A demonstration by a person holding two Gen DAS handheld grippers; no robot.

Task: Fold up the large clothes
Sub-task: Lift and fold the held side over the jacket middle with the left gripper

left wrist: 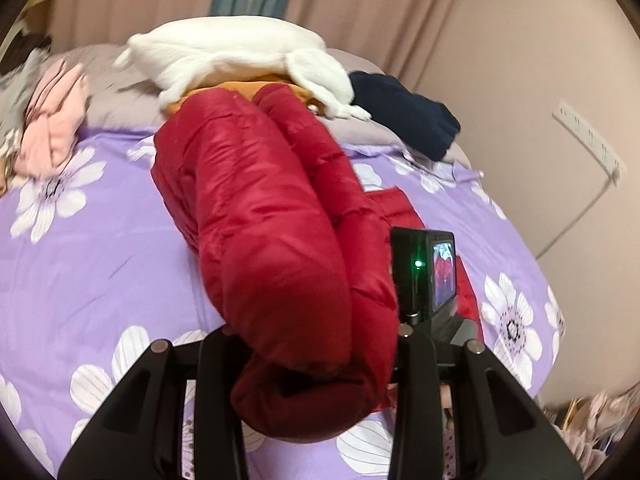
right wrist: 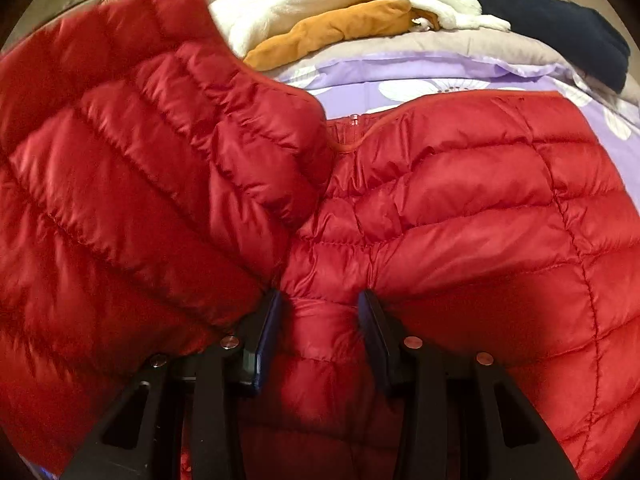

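Observation:
A red quilted puffer jacket (left wrist: pixel 256 216) lies bunched lengthwise on the purple flowered bedspread (left wrist: pixel 80 240). My left gripper (left wrist: pixel 312 392) is shut on a thick roll of the jacket at its near end, the fabric bulging between the fingers. In the right wrist view the jacket (right wrist: pixel 460 208) fills the frame, with one side lifted and folded over at the left. My right gripper (right wrist: pixel 320 308) is shut on a pinch of the jacket's red fabric. The right gripper's camera body (left wrist: pixel 424 272) shows just right of the jacket in the left wrist view.
At the far end of the bed lie a white fleece garment (left wrist: pixel 240 52), an orange garment (right wrist: pixel 340 28), a dark navy garment (left wrist: pixel 404 112) and a pink garment (left wrist: pixel 52 120). Beige curtains hang behind. A power strip (left wrist: pixel 588 140) is on the right wall.

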